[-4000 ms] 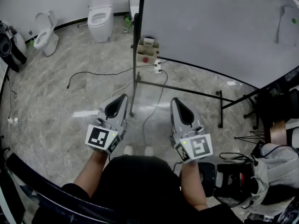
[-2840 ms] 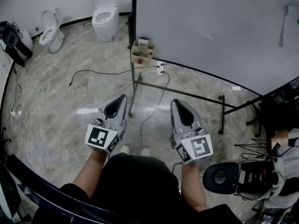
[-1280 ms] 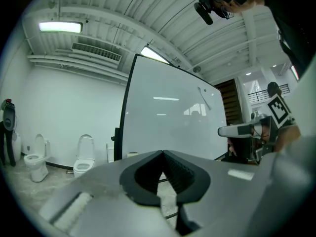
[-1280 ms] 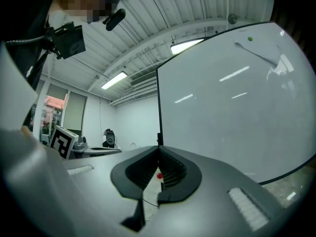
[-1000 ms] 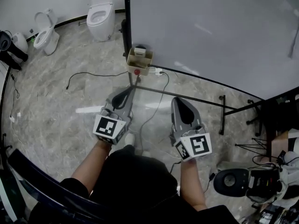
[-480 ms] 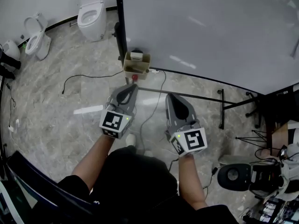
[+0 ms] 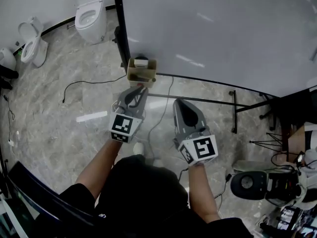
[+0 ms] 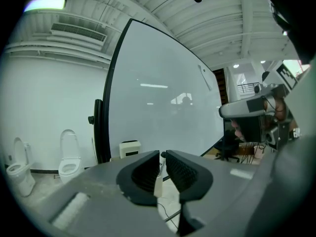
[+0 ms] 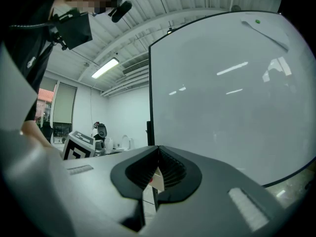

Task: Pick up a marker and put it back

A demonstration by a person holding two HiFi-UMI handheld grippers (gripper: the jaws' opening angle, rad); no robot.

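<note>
A small tan holder point(image 7: 141, 71) hangs at the whiteboard's point(image 7: 223, 29) lower left corner, with a white block in it and a small red thing point(image 7: 144, 86) at its front. No marker shows clearly. My left gripper point(image 7: 138, 89) points at the holder from just in front of it. Its jaws have just been opening and stand a narrow gap apart point(image 8: 163, 157) with nothing between them. My right gripper point(image 7: 179, 105) hovers to the right, level, with its tips touching point(image 9: 157, 148) and empty. The left gripper view shows the holder point(image 8: 129, 148) beyond the left jaw.
The whiteboard's black stand point(image 7: 198, 100) runs along the marble floor under both grippers. Cables point(image 7: 84, 82) trail over the floor. Two toilets point(image 7: 89, 16) point(image 7: 32, 41) stand at the back left. A black chair point(image 7: 250, 185) and gear sit at the right.
Both grippers have moved forward toward the whiteboard's corner, and the left one now reaches just short of the holder. The left jaws have parted slightly.
</note>
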